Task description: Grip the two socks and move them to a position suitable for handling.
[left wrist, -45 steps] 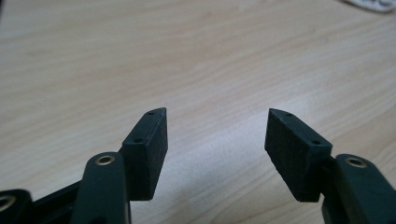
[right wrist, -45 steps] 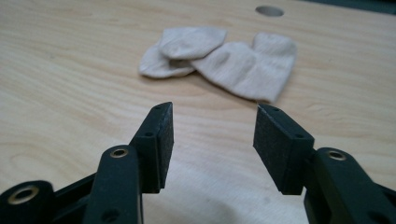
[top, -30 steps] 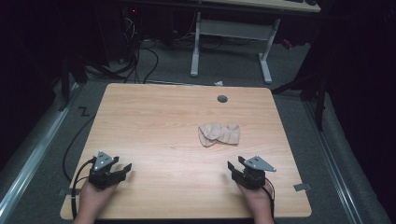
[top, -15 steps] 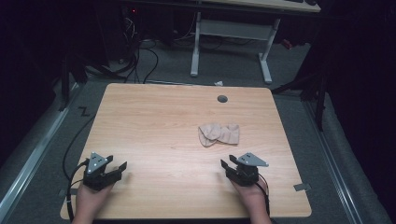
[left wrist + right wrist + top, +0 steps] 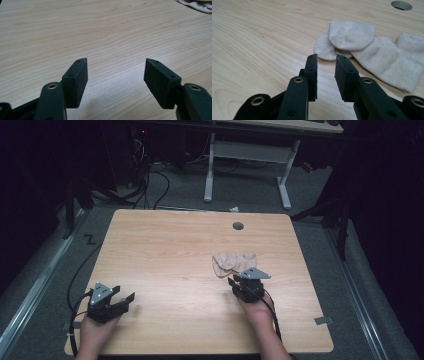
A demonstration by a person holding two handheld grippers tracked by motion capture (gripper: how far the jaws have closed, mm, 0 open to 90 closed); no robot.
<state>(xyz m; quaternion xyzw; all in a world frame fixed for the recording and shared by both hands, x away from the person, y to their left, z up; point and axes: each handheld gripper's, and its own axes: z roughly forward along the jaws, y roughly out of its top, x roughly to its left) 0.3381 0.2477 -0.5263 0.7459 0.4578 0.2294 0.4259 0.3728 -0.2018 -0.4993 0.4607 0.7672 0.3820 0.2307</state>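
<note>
You are at a light wooden table (image 5: 175,250) with a pale grain, seen from above, and your forearms come in from the bottom edge of the frame. Your left hand (image 5: 95,332) sits at the lower left of the high view, holding the left gripper (image 5: 121,301) low over the tabletop near the table's near left corner; its jaws are spread wide apart with nothing between them, and in the left gripper view they frame a broad stretch of bare wood. Your right hand (image 5: 260,312) is right of centre in the lower half of the high view, holding the right gripper (image 5: 234,283) with a grey three-cornered plate on top. Its jaws are drawn in to a narrow gap, not quite closed, and they grip nothing. Just beyond the right gripper's tips, a little right of centre in the high view, lies a pair of beige fabric socks (image 5: 234,262), flat on the wood and overlapping. In the right gripper view, the socks (image 5: 372,52) fill the upper right, with one rounded toe folded over the other, near the jaw tips. A small round hole in the tabletop (image 5: 238,225) sits above the socks toward the far edge. Dark cables (image 5: 150,180) and a white-legged desk frame (image 5: 247,165) stand on the grey floor at the top of the frame.
</note>
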